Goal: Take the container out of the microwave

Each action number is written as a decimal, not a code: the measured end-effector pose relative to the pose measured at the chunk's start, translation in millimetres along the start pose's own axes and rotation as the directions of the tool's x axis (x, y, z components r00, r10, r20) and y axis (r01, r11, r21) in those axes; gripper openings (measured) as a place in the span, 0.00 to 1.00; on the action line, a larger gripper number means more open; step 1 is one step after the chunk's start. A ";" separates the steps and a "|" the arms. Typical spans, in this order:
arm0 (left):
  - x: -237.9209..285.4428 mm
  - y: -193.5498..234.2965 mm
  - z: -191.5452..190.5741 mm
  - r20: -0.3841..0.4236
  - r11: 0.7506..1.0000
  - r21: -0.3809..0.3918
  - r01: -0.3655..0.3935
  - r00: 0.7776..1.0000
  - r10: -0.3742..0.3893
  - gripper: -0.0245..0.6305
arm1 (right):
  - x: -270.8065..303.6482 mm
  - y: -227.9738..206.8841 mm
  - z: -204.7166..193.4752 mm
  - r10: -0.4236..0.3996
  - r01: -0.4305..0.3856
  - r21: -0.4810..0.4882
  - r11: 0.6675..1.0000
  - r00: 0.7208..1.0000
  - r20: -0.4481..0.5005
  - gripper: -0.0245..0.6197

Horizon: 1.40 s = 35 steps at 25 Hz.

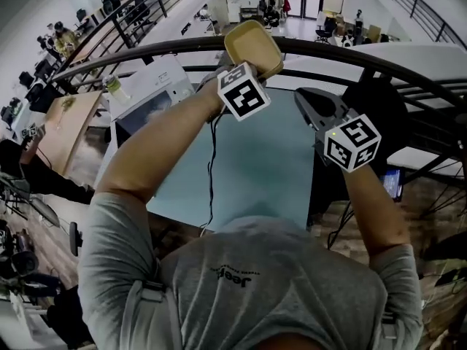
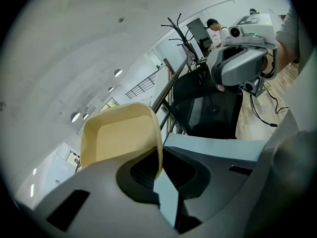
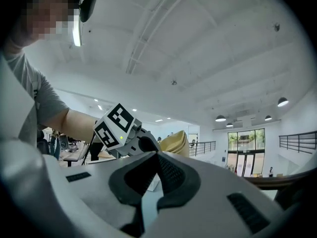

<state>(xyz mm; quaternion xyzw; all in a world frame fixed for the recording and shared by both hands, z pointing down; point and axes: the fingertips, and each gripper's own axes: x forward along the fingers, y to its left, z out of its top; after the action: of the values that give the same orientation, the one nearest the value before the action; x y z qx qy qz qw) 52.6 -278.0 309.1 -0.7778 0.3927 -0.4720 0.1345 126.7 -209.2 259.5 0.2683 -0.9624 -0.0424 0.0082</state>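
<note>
Grey shirt point(image 1: 270, 290) fills the bottom of our head view. Left tool point(image 1: 235, 70): we have it clamped on the rim of the yellow container point(image 1: 253, 44). Container is tilted, up in the air over the far edge of the teal desk point(image 1: 270, 166), just right of the white microwave point(image 1: 157, 86) and clear of it. Right tool point(image 1: 305, 99): near the left one, jaws together, nothing between them.

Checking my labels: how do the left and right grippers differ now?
The left gripper is clamped on the rim of the yellow container; the right gripper is shut on nothing. The left gripper shows higher in the head view than the right gripper. Both carry a marker cube.
</note>
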 end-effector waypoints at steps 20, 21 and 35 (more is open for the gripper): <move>260.0 -49.3 -168.3 -0.057 0.927 0.145 0.345 0.939 -0.340 0.10 | 95.4 -41.1 -219.1 -0.207 0.292 0.198 0.936 0.910 -0.360 0.06; 271.3 -52.6 -175.8 -0.065 0.922 0.143 0.359 0.933 -0.353 0.10 | 96.7 -44.0 -225.2 -0.214 0.302 0.205 0.931 0.906 -0.366 0.06; 375.5 -84.5 -237.4 -0.186 0.878 0.215 0.427 0.901 -0.392 0.10 | 100.6 -73.3 -302.1 -0.245 0.402 0.277 0.873 0.852 -0.463 0.06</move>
<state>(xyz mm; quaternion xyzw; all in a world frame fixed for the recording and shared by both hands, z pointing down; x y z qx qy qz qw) -13.6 -461.4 717.1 -0.7858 0.1644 -0.5876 0.1015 90.1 -347.0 553.5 0.4286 -0.8689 0.1934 0.1544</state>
